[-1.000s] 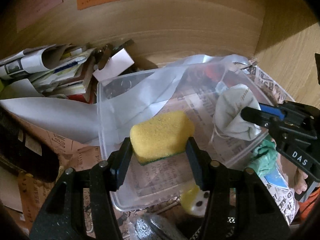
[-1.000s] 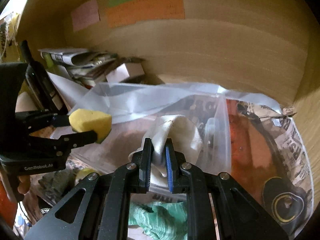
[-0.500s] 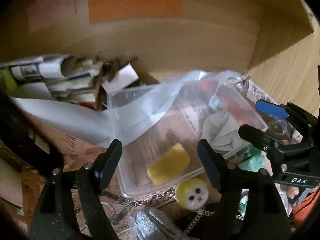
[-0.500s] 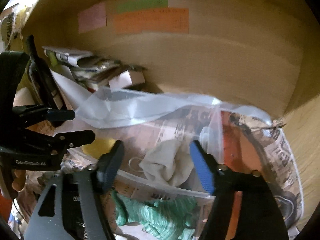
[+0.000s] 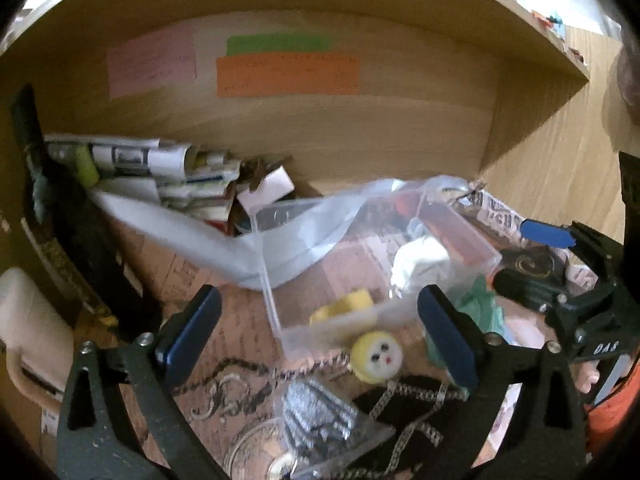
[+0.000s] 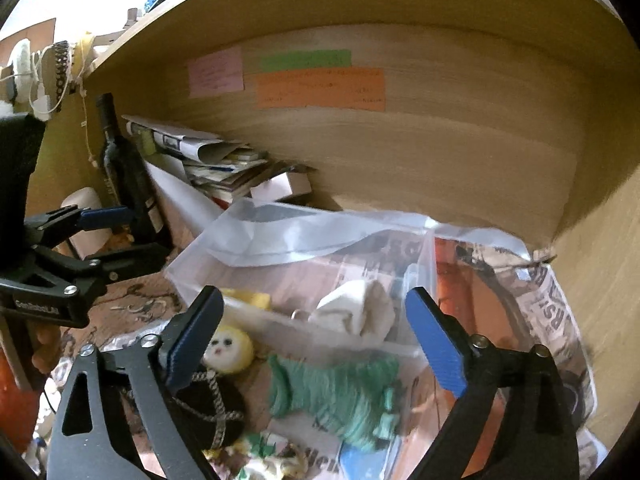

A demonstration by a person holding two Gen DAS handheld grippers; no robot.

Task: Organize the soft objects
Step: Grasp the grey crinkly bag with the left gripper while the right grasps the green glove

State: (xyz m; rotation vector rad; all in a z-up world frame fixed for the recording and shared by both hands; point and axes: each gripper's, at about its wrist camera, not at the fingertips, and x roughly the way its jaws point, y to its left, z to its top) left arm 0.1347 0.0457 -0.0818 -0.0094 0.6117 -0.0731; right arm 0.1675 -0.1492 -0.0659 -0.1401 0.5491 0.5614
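Home shelf nook: wine bottle, stacked papers, sticky notes

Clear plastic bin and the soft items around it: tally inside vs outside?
Inside clear plastic bin: 2 (yellow sponge block, white crumpled cloth)
Outside: 2 (yellow round doll head, green yarn bundle)
Total: 4

in the bin we see the sponge at the left and the cloth to its right. before the bin lie the doll head and, further right, the yarn. behind the bin, papers are stacked against the back wall, with a bottle to their left.
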